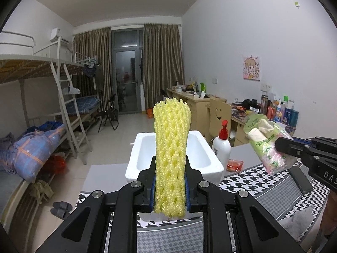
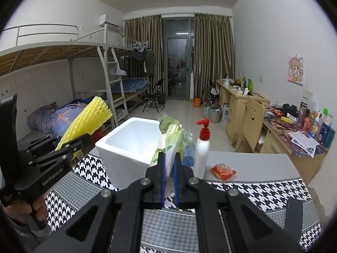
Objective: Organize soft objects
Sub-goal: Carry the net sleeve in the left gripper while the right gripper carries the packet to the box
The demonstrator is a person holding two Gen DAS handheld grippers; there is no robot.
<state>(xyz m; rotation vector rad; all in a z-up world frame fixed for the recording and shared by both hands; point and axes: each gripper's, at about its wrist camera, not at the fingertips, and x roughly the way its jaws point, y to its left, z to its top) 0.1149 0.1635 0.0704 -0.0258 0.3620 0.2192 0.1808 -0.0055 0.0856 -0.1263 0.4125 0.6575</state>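
Holding both soft things up in the air over the table (image 2: 252, 164), the person has the left hand-held gripper (image 1: 170, 181) pinching a yellow foam net sleeve (image 1: 171, 147) low on its length, and the right hand-held gripper (image 2: 169, 175) pressed almost together on a clear bag of tissue packs (image 2: 170, 141). The white foam box (image 2: 126, 147) serves as the landmark: the sleeve stands upright on the near side of the box in the left wrist view, and the bag hangs just to the right of the box, near its right wall. The likeliest trouble, as I judge it, is the sleeve: it is tall, springy and gripped only near the bottom, so its free top may catch the rim of the box or flop over outside when let go. The bag is held by a thin edge of slippery film, so it could slide out of the narrow pinch early, or snag on the pads at release. To the right of the box, close beside it, stands a white pump bottle with a red top (image 2: 201, 147), upright and light-looking; a swing of the right hand-held gripper toward the box could knock it over. Further right of the box lies a small red packet (image 2: 223, 171) on the grey table top, clear of the path. The houndstooth cloth (image 2: 84, 175) under the box could let it slide if pushed.
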